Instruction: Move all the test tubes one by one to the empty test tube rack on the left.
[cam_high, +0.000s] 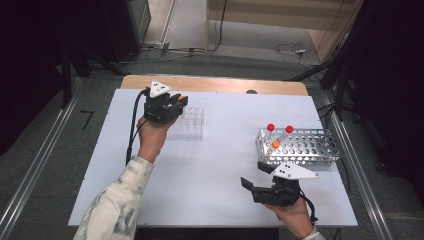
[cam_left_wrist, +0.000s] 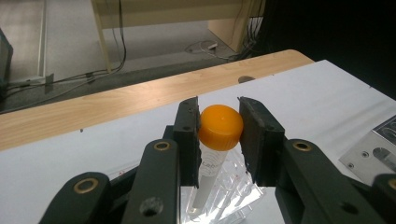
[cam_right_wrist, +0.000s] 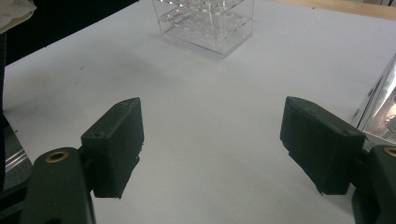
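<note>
Black right tongs spread wide, idle near the metal rack. Farther off, left tongs clamp an orange-capped tube over the clear rack; keep it upright, lower straight into a well.

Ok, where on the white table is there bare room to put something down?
Free: the middle stretch between the clear rack and the metal rack, and the near edge between the forearms. Crowded: around the left gripper with its orange-capped tube.
</note>
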